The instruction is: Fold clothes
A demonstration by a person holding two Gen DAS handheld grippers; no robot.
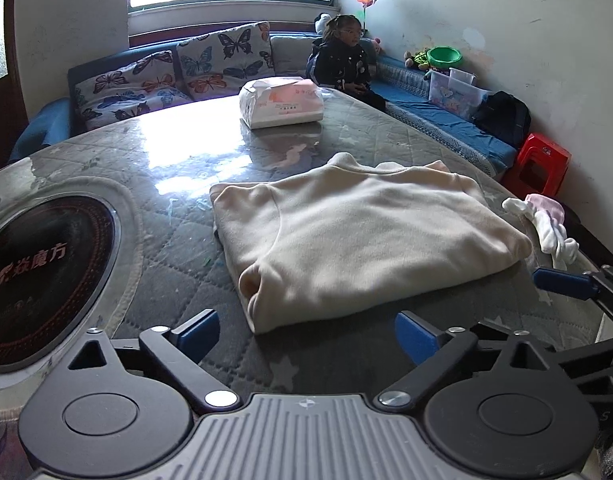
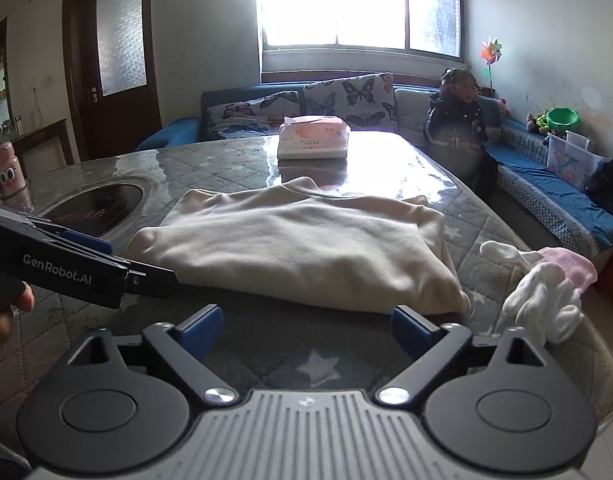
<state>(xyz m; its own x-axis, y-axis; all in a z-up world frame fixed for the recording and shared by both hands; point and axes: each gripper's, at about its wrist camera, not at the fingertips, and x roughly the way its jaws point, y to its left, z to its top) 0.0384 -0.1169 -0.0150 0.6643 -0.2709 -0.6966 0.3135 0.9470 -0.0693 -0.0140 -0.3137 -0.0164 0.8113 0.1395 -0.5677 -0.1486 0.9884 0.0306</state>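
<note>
Nearest the lens, the left hand-held gripper (image 1: 306, 336) hovers with its blue-tipped jaws spread wide and empty over the quilted tabletop (image 1: 178, 216), just short of the folded cream garment (image 1: 362, 236). The right hand-held gripper (image 2: 306, 330) likewise gapes apart, holding nothing, at the garment's near edge. A small white and pink cloth (image 2: 546, 284) lies beside the garment, and a tissue pack (image 1: 282, 102) sits well beyond it.

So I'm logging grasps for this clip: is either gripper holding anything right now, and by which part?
Nothing is held. The left gripper and the right gripper both have open jaws, short of the folded cream garment on the table.
</note>
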